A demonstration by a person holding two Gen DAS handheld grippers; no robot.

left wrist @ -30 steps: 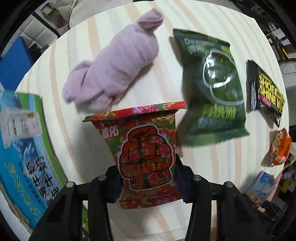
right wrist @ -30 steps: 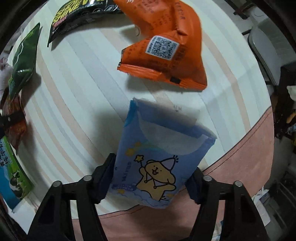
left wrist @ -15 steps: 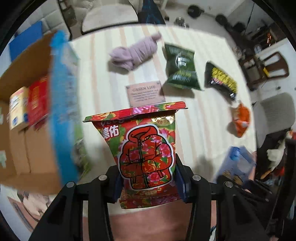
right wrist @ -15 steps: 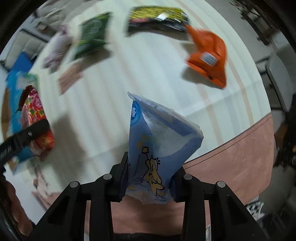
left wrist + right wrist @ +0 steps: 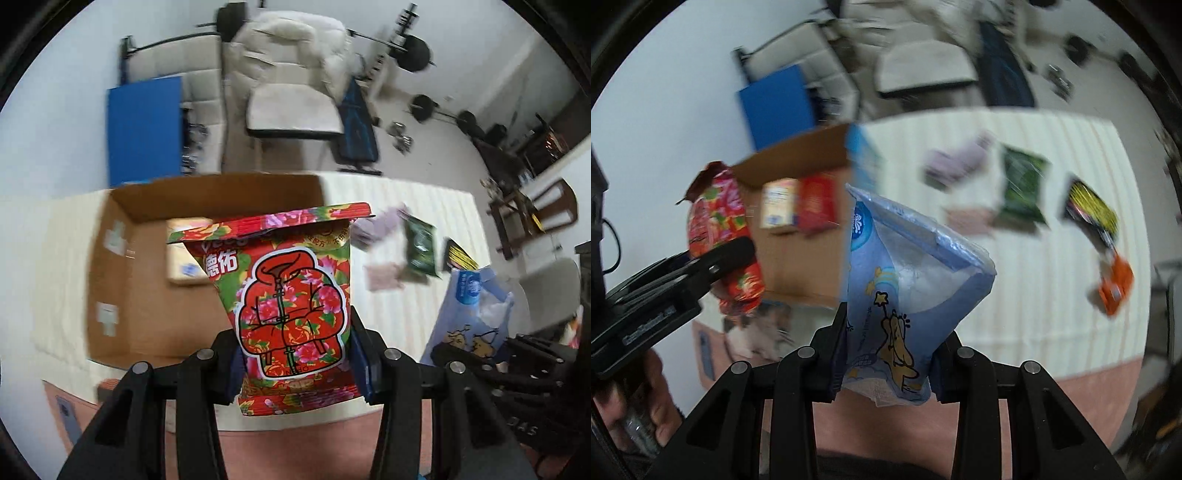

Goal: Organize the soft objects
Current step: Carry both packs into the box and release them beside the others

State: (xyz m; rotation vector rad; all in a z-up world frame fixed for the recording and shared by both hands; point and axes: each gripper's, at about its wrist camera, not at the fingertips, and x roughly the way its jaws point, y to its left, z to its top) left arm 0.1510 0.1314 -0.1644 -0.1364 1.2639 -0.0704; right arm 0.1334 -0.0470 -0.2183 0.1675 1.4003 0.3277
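Observation:
My left gripper (image 5: 297, 363) is shut on a red floral pack (image 5: 291, 306) and holds it in the air in front of an open cardboard box (image 5: 147, 258). The pack also shows in the right wrist view (image 5: 720, 236). My right gripper (image 5: 888, 360) is shut on a blue tissue pack (image 5: 905, 295), lifted above the table's near edge; it shows in the left wrist view too (image 5: 469, 317). The box (image 5: 798, 254) holds a yellow-white carton (image 5: 777, 206) and a red carton (image 5: 816, 203).
On the striped tablecloth (image 5: 1015, 295) lie a purple cloth roll (image 5: 956, 162), a green bag (image 5: 1021, 188), a black and yellow pouch (image 5: 1089, 210), an orange bag (image 5: 1115, 284) and a small pinkish card (image 5: 967, 221). A chair (image 5: 291, 107) and gym gear stand behind the table.
Both grippers have risen and tilted up from the table with their packs. The open box has come into the middle of both views.

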